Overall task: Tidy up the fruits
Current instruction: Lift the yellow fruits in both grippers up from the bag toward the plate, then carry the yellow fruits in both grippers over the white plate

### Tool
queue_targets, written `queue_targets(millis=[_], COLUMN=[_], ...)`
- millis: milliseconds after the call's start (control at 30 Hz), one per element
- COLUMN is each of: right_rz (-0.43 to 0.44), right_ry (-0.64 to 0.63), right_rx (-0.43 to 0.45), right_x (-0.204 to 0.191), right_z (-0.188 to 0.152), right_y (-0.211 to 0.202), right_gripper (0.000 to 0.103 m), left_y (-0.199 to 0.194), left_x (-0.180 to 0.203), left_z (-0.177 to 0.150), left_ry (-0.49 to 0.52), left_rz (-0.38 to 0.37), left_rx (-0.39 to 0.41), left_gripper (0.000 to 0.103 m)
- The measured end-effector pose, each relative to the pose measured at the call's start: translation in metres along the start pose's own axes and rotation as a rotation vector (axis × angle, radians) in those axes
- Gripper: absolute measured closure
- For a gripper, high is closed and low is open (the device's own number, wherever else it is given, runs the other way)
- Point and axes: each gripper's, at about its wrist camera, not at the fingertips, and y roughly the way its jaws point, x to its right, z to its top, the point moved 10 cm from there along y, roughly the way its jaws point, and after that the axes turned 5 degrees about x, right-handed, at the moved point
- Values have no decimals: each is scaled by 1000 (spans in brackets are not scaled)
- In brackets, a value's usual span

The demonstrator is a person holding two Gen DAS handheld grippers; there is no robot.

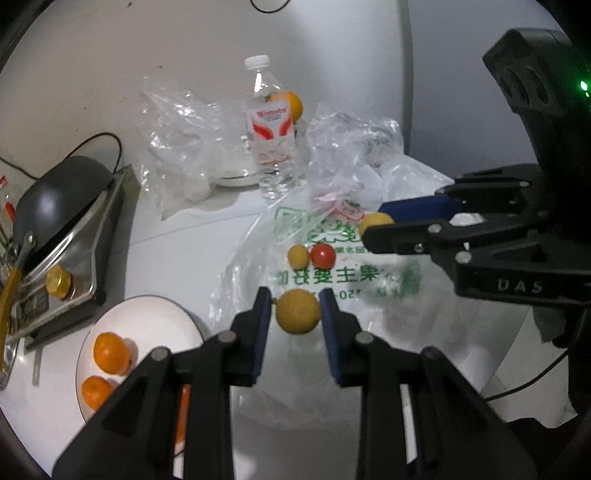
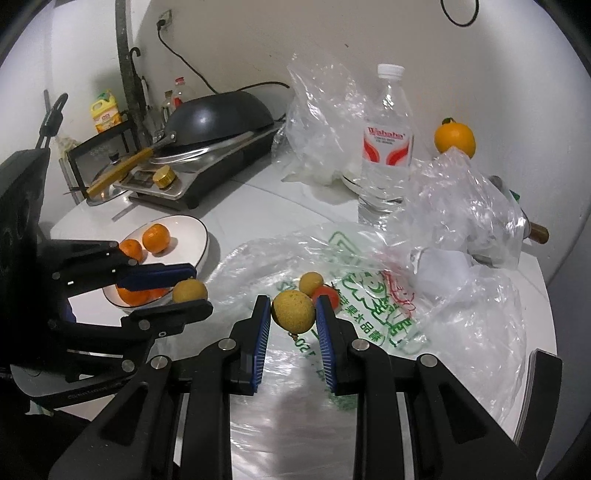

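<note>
One orange [image 1: 291, 104] is half hidden behind the water bottle [image 1: 271, 136]. The white plate [image 1: 147, 317], left of the left gripper [image 1: 295, 314], holds mandarins [image 1: 110, 352]. A yellow fruit [image 1: 298, 311] is clamped by that gripper; the right gripper [image 2: 293, 314] is clamped on another yellow fruit [image 2: 293, 311]. Both are held above the printed bag [image 2: 369, 295], tilted downward.

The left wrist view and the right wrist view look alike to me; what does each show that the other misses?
Only the left wrist view: little, mainly wall above the table. Only the right wrist view: a yellow oil jug on a rack and a wall socket. Both: each gripper, left and right, shut on a small yellow fruit, the plate of tangerines, the water bottle, the wok.
</note>
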Motion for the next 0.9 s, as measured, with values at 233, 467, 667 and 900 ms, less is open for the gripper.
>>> queue_targets(millis=[233,467,667,900], right_rz=[2,11,16,24], right_ry=[-21,-44,-63,-91], right_rx=[6,5,-3,-16], right_x=[-17,-37,-50,-69], right_z=[3,6,6,8], right_y=[-3,-5,-4,1], right_gripper=[76,76,76,76], left_y=[-17,-31,-39,-48], left_x=[-11,-20,-30,-44], left_z=[-6,-13,-18,-28], left_ry=[-22,-41,-61,-90], left_rz=[15,25,32,39], left_rx=[20,28,36,43], left_gripper=[75,75,75,75])
